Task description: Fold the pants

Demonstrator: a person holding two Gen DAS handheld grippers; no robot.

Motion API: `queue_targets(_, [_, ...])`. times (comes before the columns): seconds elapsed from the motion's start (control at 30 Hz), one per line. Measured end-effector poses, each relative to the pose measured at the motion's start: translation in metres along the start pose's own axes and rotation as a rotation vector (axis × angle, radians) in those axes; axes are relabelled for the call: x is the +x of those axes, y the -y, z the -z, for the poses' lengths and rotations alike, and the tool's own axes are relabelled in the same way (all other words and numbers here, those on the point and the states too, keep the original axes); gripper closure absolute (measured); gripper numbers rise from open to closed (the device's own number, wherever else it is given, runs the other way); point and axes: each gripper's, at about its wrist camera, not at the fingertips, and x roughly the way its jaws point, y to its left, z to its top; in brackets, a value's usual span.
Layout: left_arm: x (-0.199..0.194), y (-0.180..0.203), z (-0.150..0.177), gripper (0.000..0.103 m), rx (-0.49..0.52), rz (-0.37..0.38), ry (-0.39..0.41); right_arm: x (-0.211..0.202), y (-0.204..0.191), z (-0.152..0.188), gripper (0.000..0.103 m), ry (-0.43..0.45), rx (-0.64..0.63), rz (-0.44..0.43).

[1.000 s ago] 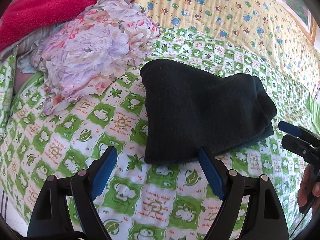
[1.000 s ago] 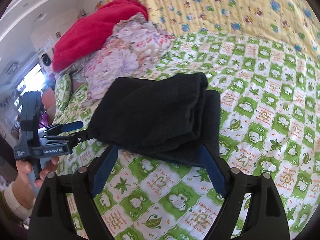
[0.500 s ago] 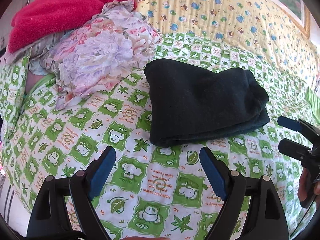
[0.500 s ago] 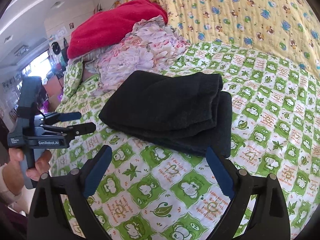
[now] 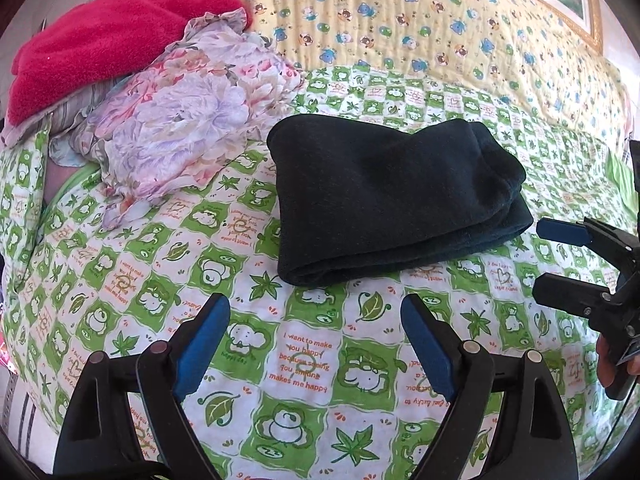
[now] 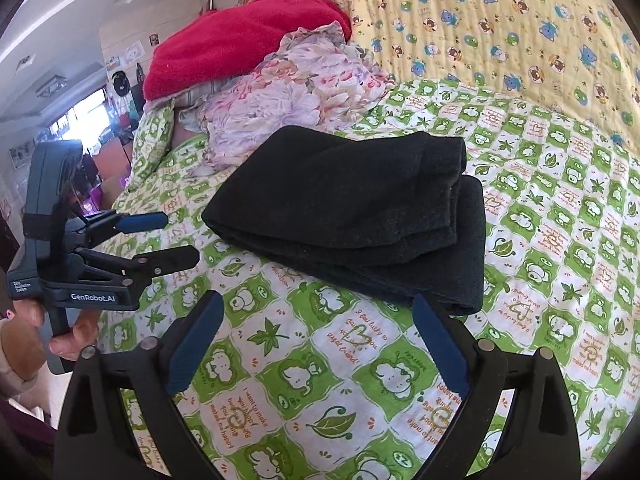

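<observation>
Lying folded into a thick dark bundle, the pants (image 5: 384, 200) (image 6: 352, 216), near the middle of the bed, on the green-and-white cartoon-print sheet (image 5: 304, 364) (image 6: 360, 360), stacked layers showing at the bundle's right end. Touching neither claw. Hanging just short of the bundle's near edge, the left gripper (image 5: 316, 344), blue pads spread wide over bare sheet, gripping nothing. Hovering at the bundle's near right corner, the right gripper (image 6: 316, 344), having just been opening, jaws now standing wide, nothing between them; right fingertip (image 6: 434, 332) overlapping the corner of the pants in view, contact impossible to tell. Resting toward the far left corner of the bed, a crumpled floral cloth (image 5: 188, 120) (image 6: 296, 96), under a red fleece blanket (image 5: 104, 48) (image 6: 240, 44). Running along the far edge, a yellow quilt with bear print (image 5: 420, 28) (image 6: 500, 28).
</observation>
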Motion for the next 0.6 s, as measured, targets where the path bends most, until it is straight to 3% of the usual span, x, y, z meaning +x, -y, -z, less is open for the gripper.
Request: queue_targets(0.6, [0.016,0.002,-0.002,0.015,0.007,-0.012,-0.017,0.014,0.007,0.000,0.008,-0.015,0.015,-0.024])
